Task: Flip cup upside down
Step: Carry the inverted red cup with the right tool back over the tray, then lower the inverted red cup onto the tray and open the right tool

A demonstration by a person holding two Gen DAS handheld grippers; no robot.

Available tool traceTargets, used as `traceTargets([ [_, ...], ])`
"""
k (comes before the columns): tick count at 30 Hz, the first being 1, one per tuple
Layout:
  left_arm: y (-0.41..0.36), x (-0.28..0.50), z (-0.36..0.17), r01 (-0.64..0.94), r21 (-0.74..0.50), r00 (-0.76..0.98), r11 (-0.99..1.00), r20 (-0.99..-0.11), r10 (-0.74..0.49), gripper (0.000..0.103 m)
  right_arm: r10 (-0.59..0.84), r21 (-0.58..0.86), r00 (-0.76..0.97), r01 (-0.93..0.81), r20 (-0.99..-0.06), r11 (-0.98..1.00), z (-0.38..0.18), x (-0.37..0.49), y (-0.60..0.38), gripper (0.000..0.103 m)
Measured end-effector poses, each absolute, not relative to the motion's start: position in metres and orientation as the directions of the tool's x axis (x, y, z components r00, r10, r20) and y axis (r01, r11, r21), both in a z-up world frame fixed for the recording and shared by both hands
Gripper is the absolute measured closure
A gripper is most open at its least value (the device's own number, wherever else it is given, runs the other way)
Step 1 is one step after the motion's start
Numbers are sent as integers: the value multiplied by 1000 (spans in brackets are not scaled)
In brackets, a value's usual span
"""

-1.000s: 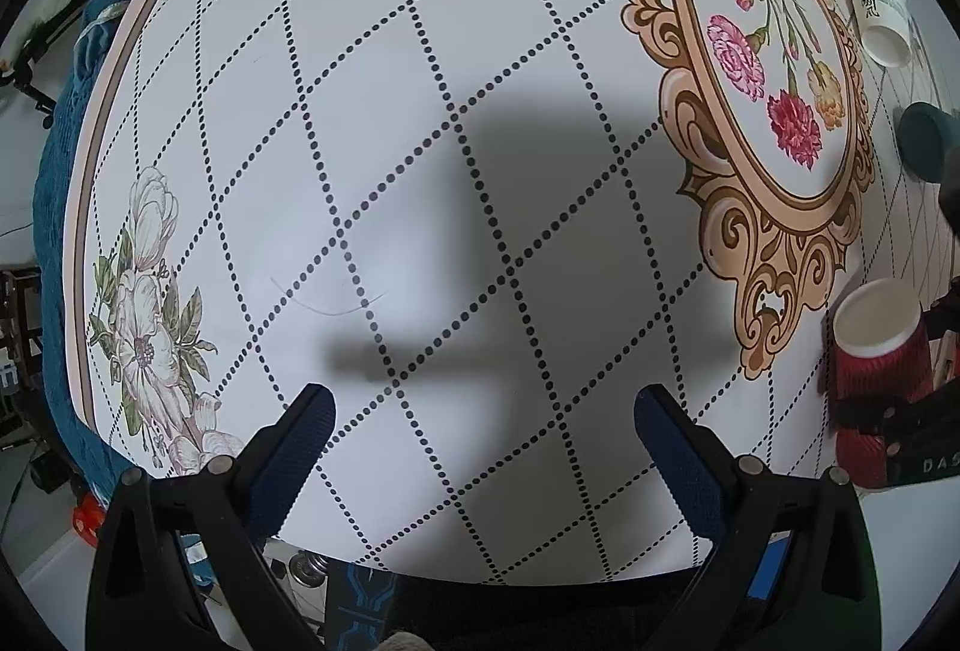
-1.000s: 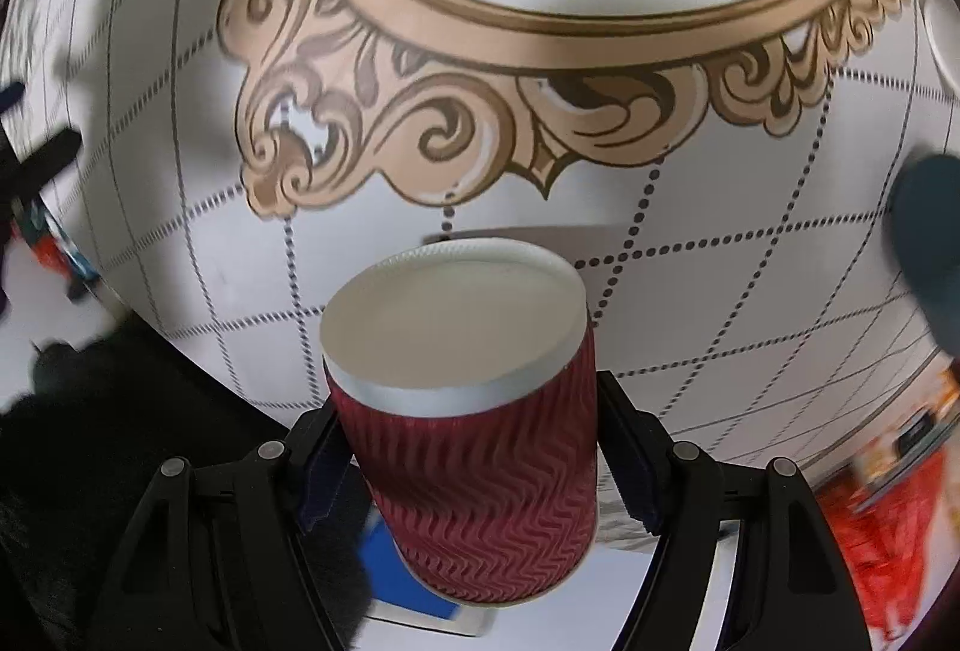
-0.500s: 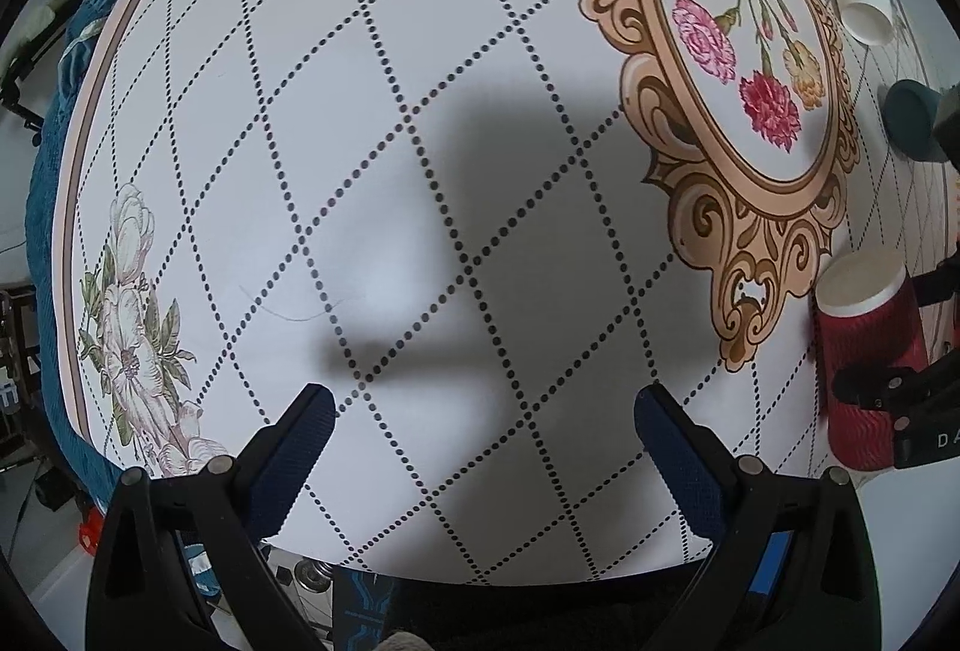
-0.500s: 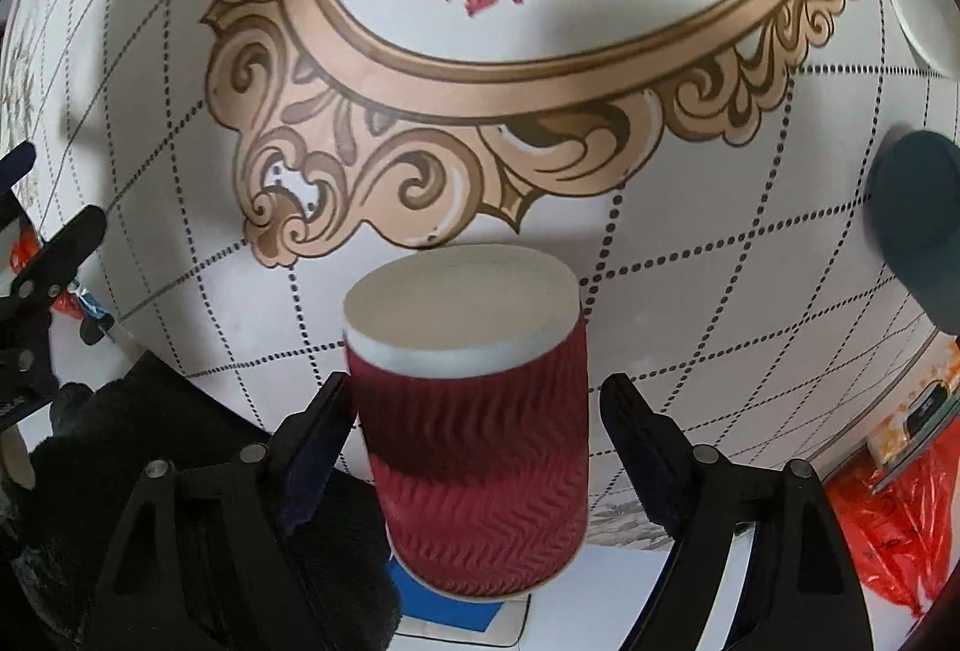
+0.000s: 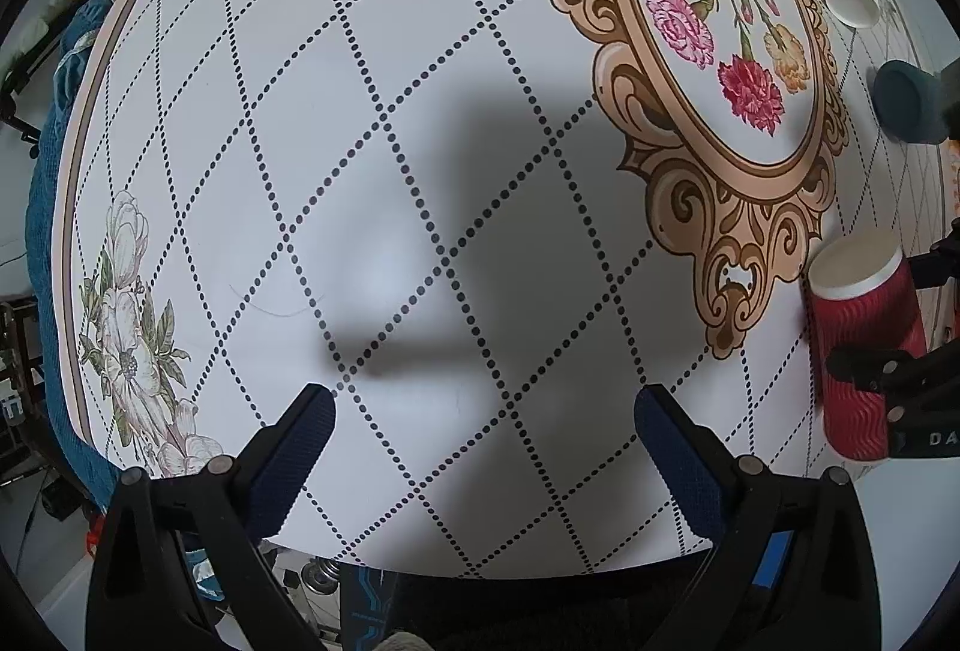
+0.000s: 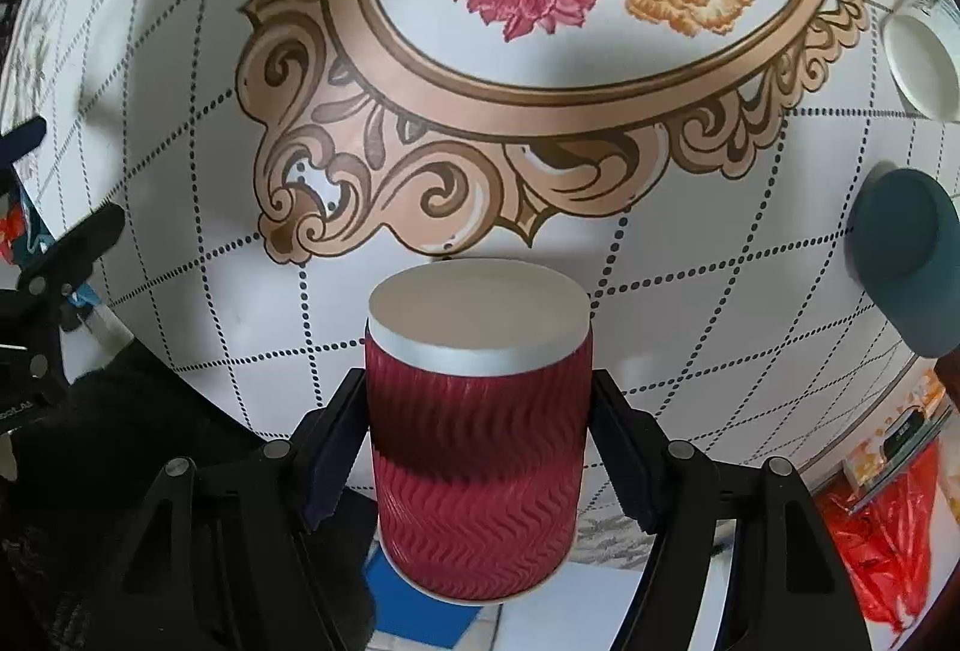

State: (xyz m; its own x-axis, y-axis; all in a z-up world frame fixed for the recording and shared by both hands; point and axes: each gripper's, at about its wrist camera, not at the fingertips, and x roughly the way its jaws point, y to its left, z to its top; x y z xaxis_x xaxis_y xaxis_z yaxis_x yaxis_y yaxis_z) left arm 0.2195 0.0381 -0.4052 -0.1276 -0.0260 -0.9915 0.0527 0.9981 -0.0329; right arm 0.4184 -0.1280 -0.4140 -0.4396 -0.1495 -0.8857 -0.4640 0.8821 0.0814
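The right claw (image 6: 477,447) is closing on the red cup (image 6: 477,447), its two fingers (image 6: 333,450) pressing against the ribbed sides. The cup is sitting bottom-up between them, its flat white base facing away from the claw; its lower rim is hanging past the near edge of the tabletop (image 6: 690,303), and whether it is touching anything there is hidden. Just beyond the cup is lying the printed gold frame (image 6: 420,153) with three full flowers inside. Farther to the claw's right, a dark teal cup (image 6: 900,279) is cut off by the edge of the view, and past it a white cup (image 6: 921,69) is showing only in part.

The left claw (image 5: 483,441) is hanging wide open over the tabletop, gripping nothing, its shadow falling straight ahead. To its right, the red cup is showing in the other claw. To its far left, a pale flower print (image 5: 129,327) is lying near the rim. Three cups are counted with certainty; two white shapes at the far edge are too cropped to name.
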Motion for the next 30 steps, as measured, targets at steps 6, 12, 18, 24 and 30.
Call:
traceTargets([
  [6, 40, 218, -402, 60, -45, -129, 997, -991, -37, 1, -39, 77, -286, -384, -957, 920, -382, 431, -146, 30],
  [12, 35, 219, -399, 71, -42, -125, 997, -992, -33, 1, 51, 64, -51, -290, -997, 955, -339, 423, -156, 30],
  [18, 32, 222, -399, 82, -32, -127, 996, -992, -21, 1, 112, 89, 197, -120, -974, 989, -317, 412, -173, 30],
  [24, 27, 232, -400, 80, -22, -129, 997, -992, -11, 1, 69, 67, 424, -21, -903, 998, -320, 390, -175, 30],
  [30, 20, 237, -397, 90, -10, -124, 996, -992, 1, 1, 61, 36, 499, -61, -864, 998, -319, 372, -176, 30],
])
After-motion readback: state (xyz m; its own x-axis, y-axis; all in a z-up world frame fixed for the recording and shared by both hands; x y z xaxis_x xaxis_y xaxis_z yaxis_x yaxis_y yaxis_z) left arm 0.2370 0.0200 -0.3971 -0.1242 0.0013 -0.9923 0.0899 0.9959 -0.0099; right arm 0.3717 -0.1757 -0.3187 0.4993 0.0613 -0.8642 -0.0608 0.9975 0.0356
